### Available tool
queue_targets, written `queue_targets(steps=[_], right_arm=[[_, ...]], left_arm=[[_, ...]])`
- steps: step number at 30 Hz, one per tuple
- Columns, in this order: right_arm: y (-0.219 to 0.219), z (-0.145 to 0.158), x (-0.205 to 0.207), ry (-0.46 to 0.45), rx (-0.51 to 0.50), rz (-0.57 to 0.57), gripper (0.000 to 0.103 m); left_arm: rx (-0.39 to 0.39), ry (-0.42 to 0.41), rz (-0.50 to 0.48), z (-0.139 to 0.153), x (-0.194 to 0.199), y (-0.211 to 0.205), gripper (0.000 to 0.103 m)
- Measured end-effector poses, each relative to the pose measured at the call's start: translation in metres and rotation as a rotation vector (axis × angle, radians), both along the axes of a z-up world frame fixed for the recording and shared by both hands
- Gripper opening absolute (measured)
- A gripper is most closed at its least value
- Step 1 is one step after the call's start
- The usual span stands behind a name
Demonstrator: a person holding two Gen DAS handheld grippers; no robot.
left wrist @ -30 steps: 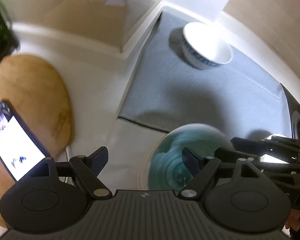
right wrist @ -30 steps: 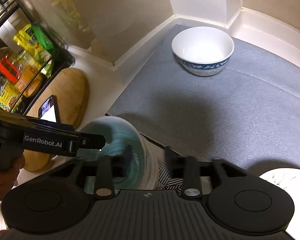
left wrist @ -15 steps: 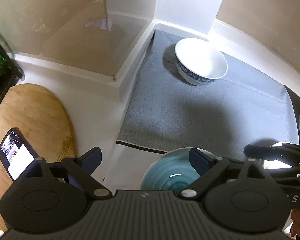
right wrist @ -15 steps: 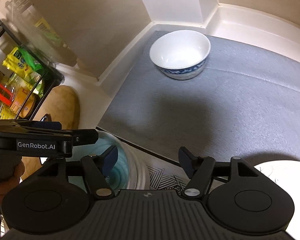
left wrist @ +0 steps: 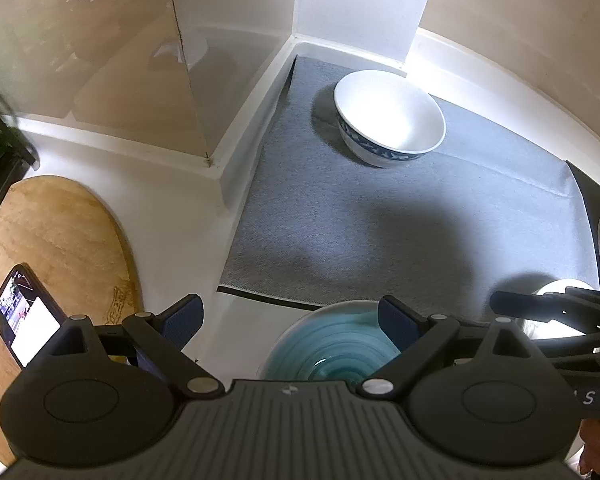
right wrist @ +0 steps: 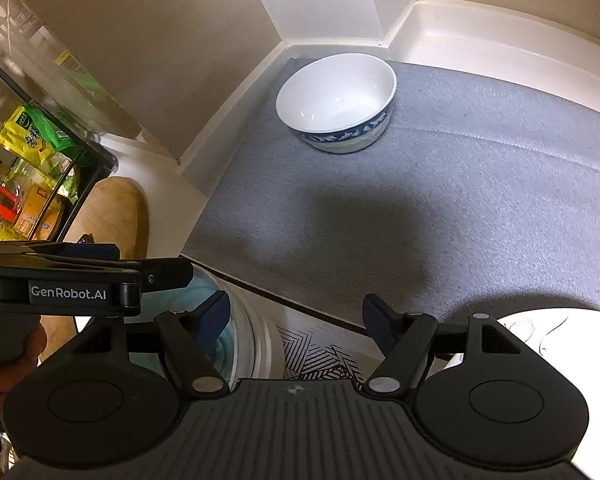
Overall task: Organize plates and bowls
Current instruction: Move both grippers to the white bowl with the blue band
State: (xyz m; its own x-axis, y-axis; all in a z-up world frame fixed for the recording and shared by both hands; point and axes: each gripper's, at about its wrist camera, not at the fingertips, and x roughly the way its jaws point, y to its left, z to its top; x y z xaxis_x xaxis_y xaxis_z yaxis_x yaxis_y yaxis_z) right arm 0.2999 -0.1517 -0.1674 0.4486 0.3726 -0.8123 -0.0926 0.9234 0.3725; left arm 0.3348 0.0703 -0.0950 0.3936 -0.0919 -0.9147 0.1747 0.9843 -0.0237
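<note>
A teal bowl (left wrist: 332, 348) sits on the white counter just in front of the grey mat (left wrist: 380, 220); it also shows in the right wrist view (right wrist: 228, 328). My left gripper (left wrist: 290, 322) is open and empty, its right finger over the bowl's rim. My right gripper (right wrist: 296, 320) is open and empty, to the right of the teal bowl. A white bowl with a blue band (left wrist: 390, 118) stands at the mat's far corner, also in the right wrist view (right wrist: 336, 102). A white plate (right wrist: 560, 332) lies at the near right.
A wooden board (left wrist: 56, 248) with a phone (left wrist: 24, 328) on it lies at the left. A black rack with food packets (right wrist: 28, 168) stands beyond it. A patterned cloth (right wrist: 320, 352) lies under my right gripper. Walls close the far corner.
My right gripper has opened and let go of the teal bowl, which went from tilted to resting flat. Both grippers have drawn back and up a little.
</note>
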Motion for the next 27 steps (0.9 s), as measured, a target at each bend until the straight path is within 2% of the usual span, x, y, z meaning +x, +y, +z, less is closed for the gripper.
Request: queue_targets(steps=[15,27], right_arm=[[-0.012,-0.004,0.007,0.020,0.028,-0.028,0.079],[-0.019,-0.007,0.031,0.006,0.014,-0.071,0.081]], left_arm=[[0.027,0.000,-0.018,-0.001,0.015,-0.007,0.096],[0.021,-0.051,0.051,0.005,0.047,-0.012,0.096]])
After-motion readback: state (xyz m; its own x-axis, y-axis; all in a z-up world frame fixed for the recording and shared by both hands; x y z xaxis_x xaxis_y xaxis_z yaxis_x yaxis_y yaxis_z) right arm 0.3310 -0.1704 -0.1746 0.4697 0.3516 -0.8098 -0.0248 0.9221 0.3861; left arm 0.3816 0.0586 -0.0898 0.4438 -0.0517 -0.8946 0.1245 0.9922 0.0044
